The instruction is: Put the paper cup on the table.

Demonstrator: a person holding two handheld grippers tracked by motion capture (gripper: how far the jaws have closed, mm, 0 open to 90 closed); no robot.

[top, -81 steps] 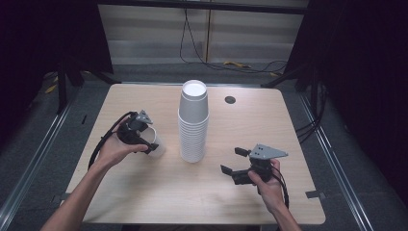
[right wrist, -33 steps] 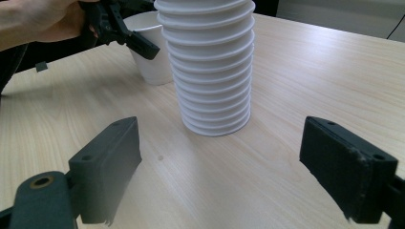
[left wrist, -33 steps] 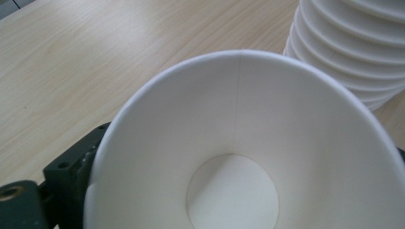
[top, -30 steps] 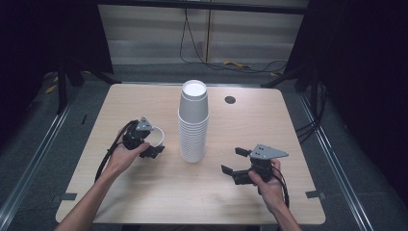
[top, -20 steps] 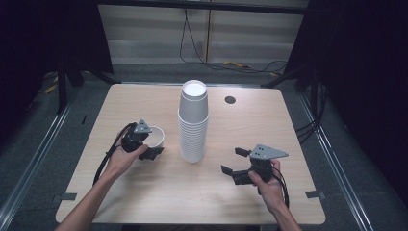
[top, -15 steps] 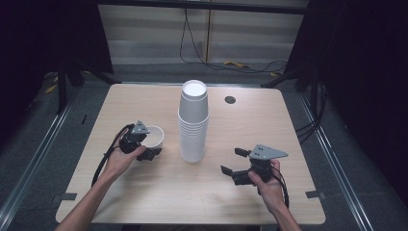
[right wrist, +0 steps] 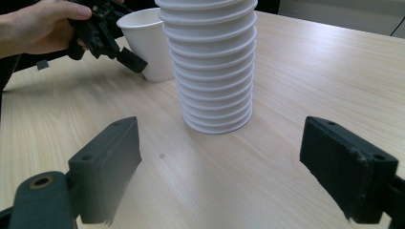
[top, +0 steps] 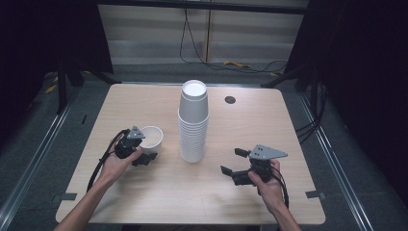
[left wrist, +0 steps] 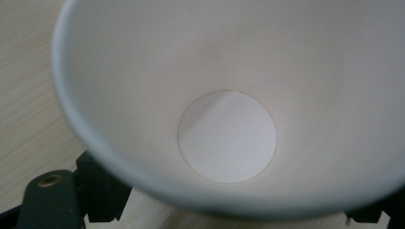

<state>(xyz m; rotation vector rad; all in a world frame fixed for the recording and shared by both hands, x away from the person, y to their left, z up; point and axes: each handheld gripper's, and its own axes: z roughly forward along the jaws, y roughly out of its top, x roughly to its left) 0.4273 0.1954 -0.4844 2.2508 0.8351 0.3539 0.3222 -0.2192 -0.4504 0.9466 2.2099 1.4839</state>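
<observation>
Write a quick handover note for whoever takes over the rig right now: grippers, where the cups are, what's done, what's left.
Left gripper: at the single paper cup, left of the stack; its jaws have just been closing across the cup's near rim, one inside, one outside. The cup stands upright on the table, empty.
Right gripper: open, empty, resting low near the table's right front, pointing at the stack.
Stack of cups: upright at the table's middle, apart from the single cup.
Done: one cup stands separate and is grasped at the rim.
Left: probably lifting that cup; confirm the grip is firm first.
</observation>
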